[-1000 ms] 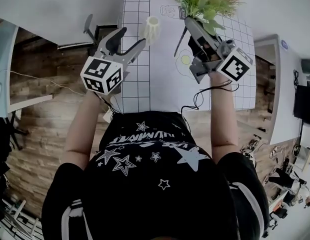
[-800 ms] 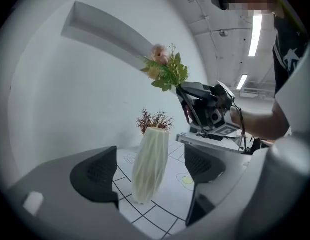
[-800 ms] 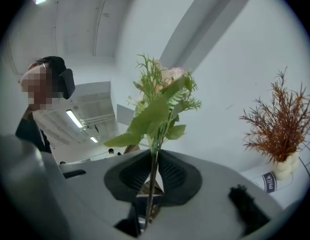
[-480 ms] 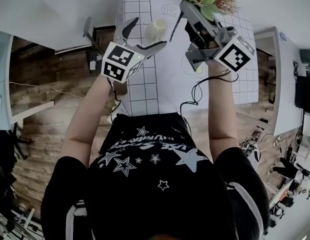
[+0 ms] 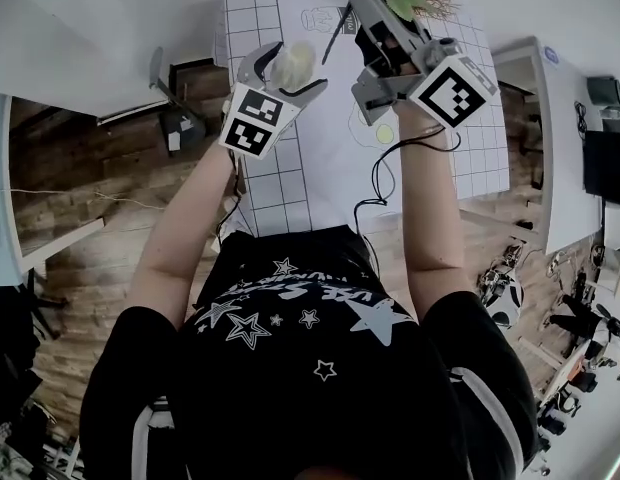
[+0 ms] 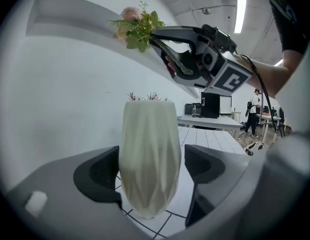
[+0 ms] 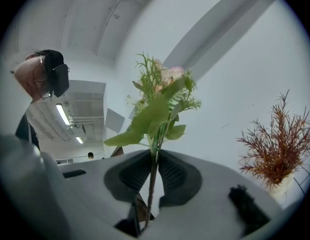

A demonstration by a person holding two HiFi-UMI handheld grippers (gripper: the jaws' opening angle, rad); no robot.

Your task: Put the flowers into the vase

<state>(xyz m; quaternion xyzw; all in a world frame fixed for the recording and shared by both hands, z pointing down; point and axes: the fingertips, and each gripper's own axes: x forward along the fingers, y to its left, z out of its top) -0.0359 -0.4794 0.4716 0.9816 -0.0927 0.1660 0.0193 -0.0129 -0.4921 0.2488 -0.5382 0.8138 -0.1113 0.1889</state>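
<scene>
White vase [image 6: 149, 149] between closing left tongs [image 6: 151, 170], right tongs [image 7: 155, 176] gripping flowers [image 7: 161, 101]

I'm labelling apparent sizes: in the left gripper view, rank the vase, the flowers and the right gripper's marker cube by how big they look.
1. vase: clearly largest, though it is also nearest the camera.
2. flowers and marker cube: they look about alike, so I won't rank them.

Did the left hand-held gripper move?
Yes. The left hand-held gripper went forward to the vase, which now stands between its closing jaws.
</scene>
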